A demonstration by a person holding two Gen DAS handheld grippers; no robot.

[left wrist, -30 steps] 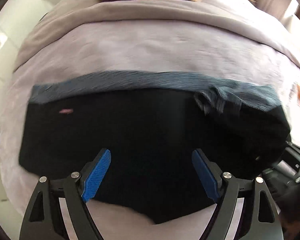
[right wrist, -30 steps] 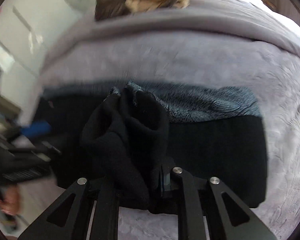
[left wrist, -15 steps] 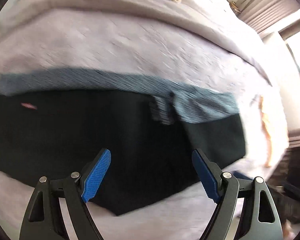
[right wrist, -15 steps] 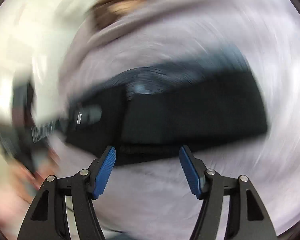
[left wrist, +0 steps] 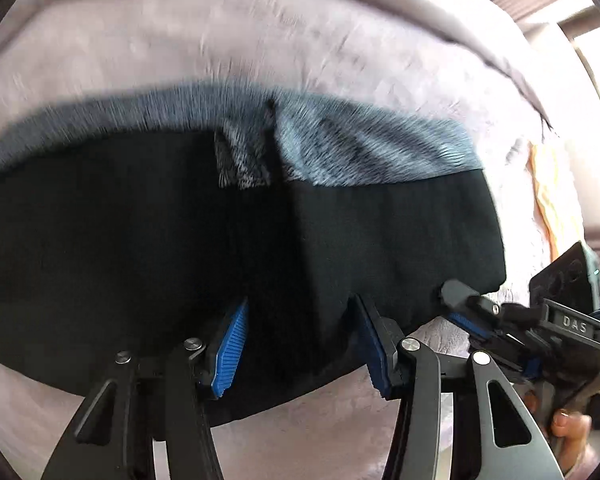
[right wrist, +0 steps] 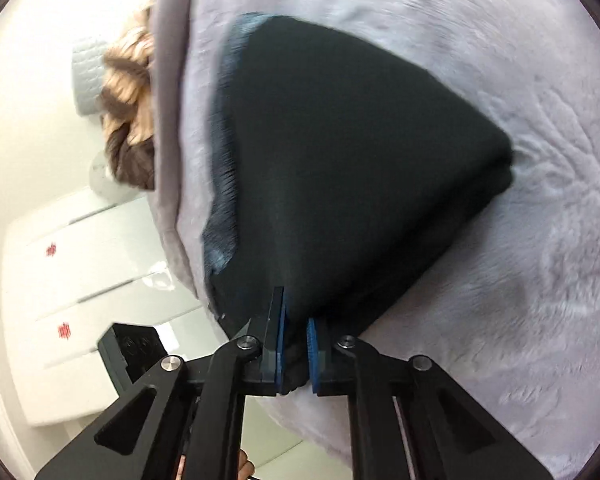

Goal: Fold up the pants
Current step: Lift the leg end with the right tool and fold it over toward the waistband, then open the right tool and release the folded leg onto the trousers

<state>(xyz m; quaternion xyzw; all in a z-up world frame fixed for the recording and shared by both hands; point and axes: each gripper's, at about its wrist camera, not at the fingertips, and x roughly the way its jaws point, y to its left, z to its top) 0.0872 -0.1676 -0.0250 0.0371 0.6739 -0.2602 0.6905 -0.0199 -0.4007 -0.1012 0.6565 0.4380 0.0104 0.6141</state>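
Note:
Black pants [left wrist: 180,240] with a grey-blue fleecy inside [left wrist: 360,148] lie folded lengthwise across a lilac blanket [left wrist: 260,40]. My left gripper [left wrist: 302,346] points down at their near edge. Its jaws are closing, and black cloth lies between the blue pads [left wrist: 232,344] without being visibly pinched. My right gripper [right wrist: 296,346] is shut on the near edge of the pants [right wrist: 340,160] at their right end. In the left wrist view the right gripper [left wrist: 456,300] bites the pants' right near corner.
A brown and tan furry throw [right wrist: 128,120] lies at the bed's far end. White drawers [right wrist: 80,260] stand beside the bed. An orange cloth [left wrist: 548,200] lies on the blanket right of the pants. A person's fingers [left wrist: 568,428] hold the right gripper's handle.
My left gripper slid right along the pants, tipped down, and its jaws narrowed. My right gripper let go of a lifted bunch of cloth, opened, swung round and shut on the pants' edge.

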